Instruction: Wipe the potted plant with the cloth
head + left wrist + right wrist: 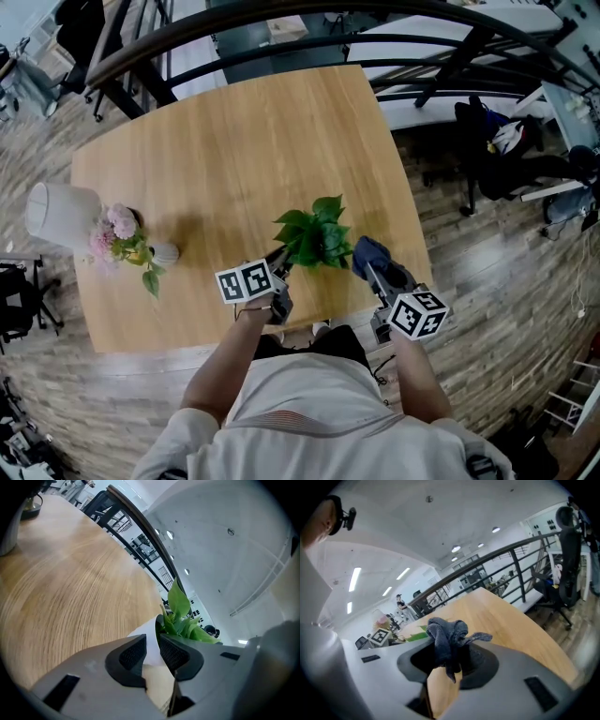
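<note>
Beside plant [314, 239] — cloth [445, 637] in right claw [450, 657]

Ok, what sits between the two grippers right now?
The potted plant: in the head view it stands between the left gripper, whose jaws pinch its pot, and the right gripper, shut on the cloth.

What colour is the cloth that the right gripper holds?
Dark blue-grey. The cloth shows best in the right gripper view.
</note>
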A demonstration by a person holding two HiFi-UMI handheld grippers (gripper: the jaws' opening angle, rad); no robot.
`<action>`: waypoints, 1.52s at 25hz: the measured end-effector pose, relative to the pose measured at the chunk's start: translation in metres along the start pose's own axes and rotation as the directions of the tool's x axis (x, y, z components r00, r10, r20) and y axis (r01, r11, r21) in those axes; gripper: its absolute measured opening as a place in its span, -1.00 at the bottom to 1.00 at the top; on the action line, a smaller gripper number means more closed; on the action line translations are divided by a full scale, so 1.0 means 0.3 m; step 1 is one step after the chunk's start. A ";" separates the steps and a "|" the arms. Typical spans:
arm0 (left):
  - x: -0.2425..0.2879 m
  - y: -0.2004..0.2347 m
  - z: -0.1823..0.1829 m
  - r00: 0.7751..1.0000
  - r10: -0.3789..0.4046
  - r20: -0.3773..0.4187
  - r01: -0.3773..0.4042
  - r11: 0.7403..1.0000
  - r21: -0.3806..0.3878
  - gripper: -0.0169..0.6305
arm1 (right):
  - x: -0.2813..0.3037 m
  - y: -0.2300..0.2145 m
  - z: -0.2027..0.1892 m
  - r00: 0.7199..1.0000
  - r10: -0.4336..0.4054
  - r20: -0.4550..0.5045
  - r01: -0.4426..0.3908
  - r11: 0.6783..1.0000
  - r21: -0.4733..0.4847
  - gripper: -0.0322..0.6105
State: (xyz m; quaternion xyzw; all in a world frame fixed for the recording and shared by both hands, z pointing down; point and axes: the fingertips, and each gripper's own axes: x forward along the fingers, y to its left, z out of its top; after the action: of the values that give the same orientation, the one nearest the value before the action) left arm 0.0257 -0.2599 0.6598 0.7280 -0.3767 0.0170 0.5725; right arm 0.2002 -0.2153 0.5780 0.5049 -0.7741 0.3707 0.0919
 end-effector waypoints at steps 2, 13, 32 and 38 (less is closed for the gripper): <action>0.000 -0.002 0.001 1.000 0.000 0.003 0.000 1.000 -0.001 -0.67 | 0.022 0.082 0.071 0.993 0.112 0.028 -0.110 0.992 -0.067 -0.39; 0.004 -0.004 0.009 1.000 0.013 0.021 -0.014 1.000 0.025 -0.68 | 0.247 -0.032 0.060 0.987 0.117 -0.107 -0.110 0.992 0.069 -0.38; 0.004 -0.006 0.011 0.999 0.015 0.033 -0.015 1.000 0.009 -0.68 | 0.391 0.367 0.146 0.896 0.378 -0.234 -0.414 0.902 -0.126 -0.38; 0.004 -0.006 0.007 0.999 0.013 0.033 -0.013 1.000 0.008 -0.68 | 0.409 0.147 0.177 0.966 0.197 -0.165 -0.212 0.974 -0.078 -0.38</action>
State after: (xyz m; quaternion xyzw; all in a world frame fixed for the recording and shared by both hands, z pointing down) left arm 0.0267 -0.2624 0.6583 0.7280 -0.3909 0.0100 0.5631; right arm 0.1171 -0.3286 0.5827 0.3868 -0.8291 0.3795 0.1374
